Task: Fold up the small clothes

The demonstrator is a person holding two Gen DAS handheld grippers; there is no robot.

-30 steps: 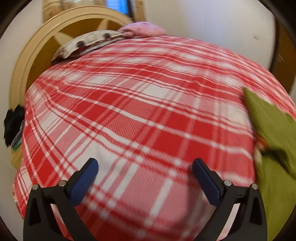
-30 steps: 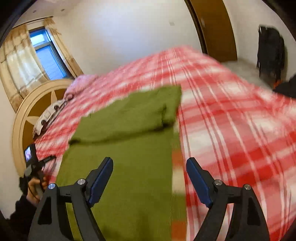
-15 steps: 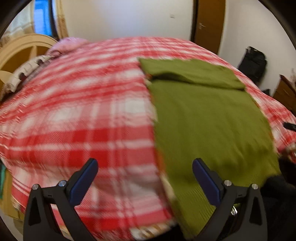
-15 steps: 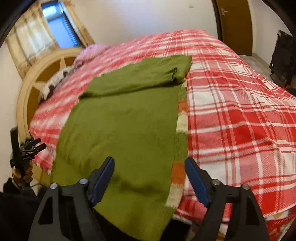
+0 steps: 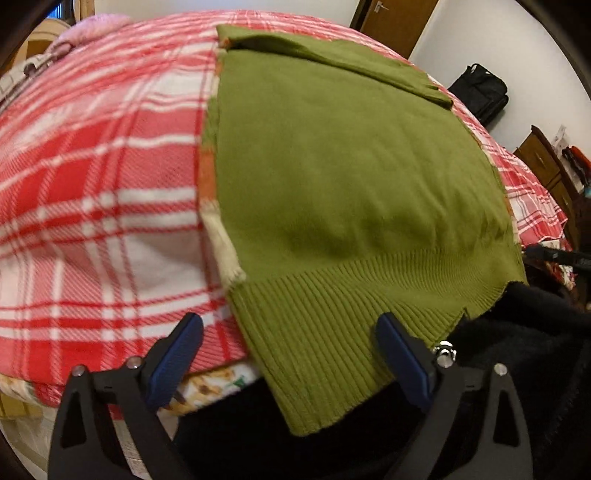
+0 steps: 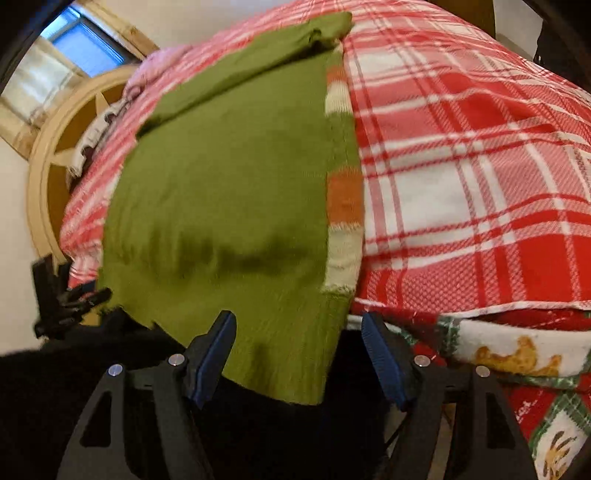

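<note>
An olive-green knit sweater lies flat on the bed, its ribbed hem hanging over the near edge; it also shows in the right wrist view. A striped orange, white and green sleeve runs along one side. My left gripper is open, with the hem's left corner between its blue pads, not touching. My right gripper is open around the hem's right corner. The far end of the sweater is folded over.
The bed carries a red and white plaid blanket with a printed sheet beneath at the edge. A round wooden headboard and pillows are at the far end. A black bag and a brown door stand beyond.
Both grippers have dropped down and closer to the near edge of the bed. The left view swung from bare blanket to the sweater hem. Both stay open.
</note>
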